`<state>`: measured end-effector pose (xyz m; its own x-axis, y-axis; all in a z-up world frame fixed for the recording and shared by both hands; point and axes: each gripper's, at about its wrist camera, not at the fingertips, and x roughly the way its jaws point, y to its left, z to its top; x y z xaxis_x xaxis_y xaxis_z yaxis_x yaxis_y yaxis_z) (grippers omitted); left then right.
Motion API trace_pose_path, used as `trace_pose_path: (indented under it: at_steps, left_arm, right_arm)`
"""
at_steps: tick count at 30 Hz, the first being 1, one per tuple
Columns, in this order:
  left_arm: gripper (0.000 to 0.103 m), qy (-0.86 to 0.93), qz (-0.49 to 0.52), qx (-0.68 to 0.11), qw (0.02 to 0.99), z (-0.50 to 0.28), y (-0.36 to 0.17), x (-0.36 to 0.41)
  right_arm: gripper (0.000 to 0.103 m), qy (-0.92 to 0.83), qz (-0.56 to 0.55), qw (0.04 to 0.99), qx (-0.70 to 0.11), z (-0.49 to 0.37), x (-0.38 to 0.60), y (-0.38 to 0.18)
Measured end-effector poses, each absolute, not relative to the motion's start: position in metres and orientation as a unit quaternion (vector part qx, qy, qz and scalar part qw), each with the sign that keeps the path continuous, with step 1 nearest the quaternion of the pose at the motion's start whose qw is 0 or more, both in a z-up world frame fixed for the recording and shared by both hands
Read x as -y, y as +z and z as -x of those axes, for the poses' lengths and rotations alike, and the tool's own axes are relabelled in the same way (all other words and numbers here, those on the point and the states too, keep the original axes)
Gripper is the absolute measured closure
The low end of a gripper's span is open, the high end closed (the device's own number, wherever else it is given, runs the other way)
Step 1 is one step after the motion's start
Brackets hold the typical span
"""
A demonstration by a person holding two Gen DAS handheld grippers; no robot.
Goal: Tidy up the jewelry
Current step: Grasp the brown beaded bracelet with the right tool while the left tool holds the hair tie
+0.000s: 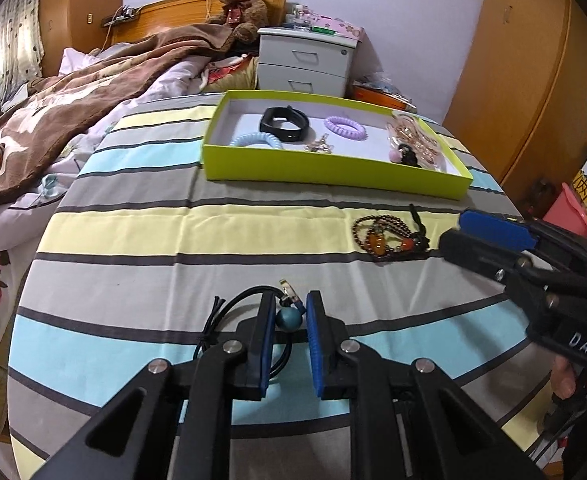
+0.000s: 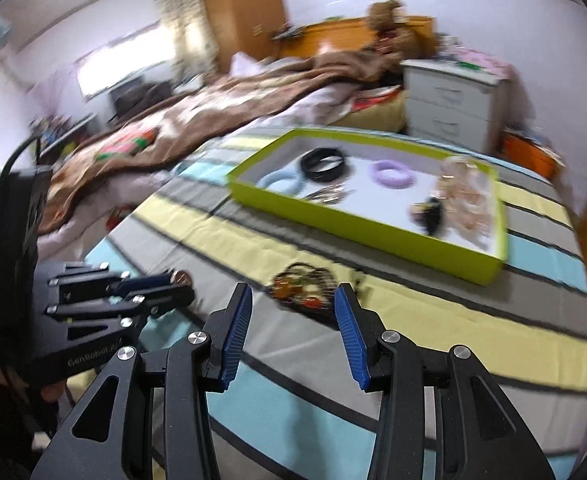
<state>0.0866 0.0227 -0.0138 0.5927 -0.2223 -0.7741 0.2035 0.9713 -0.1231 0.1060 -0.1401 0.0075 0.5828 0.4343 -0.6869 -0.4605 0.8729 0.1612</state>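
Note:
A lime green box (image 1: 333,172) (image 2: 353,220) sits on the striped table and holds a black band (image 1: 285,123), a blue coil tie (image 1: 256,141), a purple coil tie (image 1: 345,125) and gold pieces (image 1: 411,136). A dark bead necklace with orange stones (image 1: 389,236) (image 2: 305,286) lies on the cloth in front of the box. My left gripper (image 1: 290,312) stands open around a black cord with a teal bead (image 1: 288,319) that lies on the cloth between the jaws. My right gripper (image 2: 292,300) is open, just short of the necklace; it also shows in the left wrist view (image 1: 451,236).
The table has a striped cloth (image 1: 173,232). A bed with a brown blanket (image 1: 73,112) lies to the left, with a teddy bear (image 1: 239,0) and a white nightstand (image 1: 305,60) behind the box. Wooden wardrobes (image 1: 525,80) stand to the right.

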Motion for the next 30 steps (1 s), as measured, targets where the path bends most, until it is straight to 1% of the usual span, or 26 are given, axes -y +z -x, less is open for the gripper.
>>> trace_pose_path:
  at_steps: [4, 10, 15, 23, 27, 30]
  left_arm:
    - [0.087, -0.118, 0.015, -0.438, 0.891, -0.087, -0.016, -0.028]
    - [0.087, -0.113, 0.02, -0.442, 0.89, -0.09, -0.018, -0.033]
    - [0.087, -0.11, 0.022, -0.447, 0.888, -0.092, -0.021, -0.036]
    - [0.087, -0.111, 0.027, -0.449, 0.886, -0.095, -0.023, -0.036]
    - [0.087, -0.111, 0.027, -0.448, 0.886, -0.095, -0.023, -0.036]
    - [0.087, -0.112, 0.029, -0.449, 0.886, -0.096, -0.023, -0.036]
  right_arm:
    - [0.059, 0.271, 0.047, 0.875, -0.399, -0.115, 0.126, 0.002]
    - [0.059, 0.306, 0.055, 0.854, -0.418, -0.13, 0.123, -0.007]
    - [0.059, 0.311, 0.092, 0.841, -0.434, -0.143, 0.12, -0.017]
    - [0.059, 0.336, 0.166, 0.804, -0.461, -0.128, 0.108, -0.017]
    - [0.059, 0.309, 0.2, 0.808, -0.46, -0.13, 0.098, -0.021]
    - [0.059, 0.286, 0.186, 0.819, -0.462, -0.132, 0.092, -0.022]
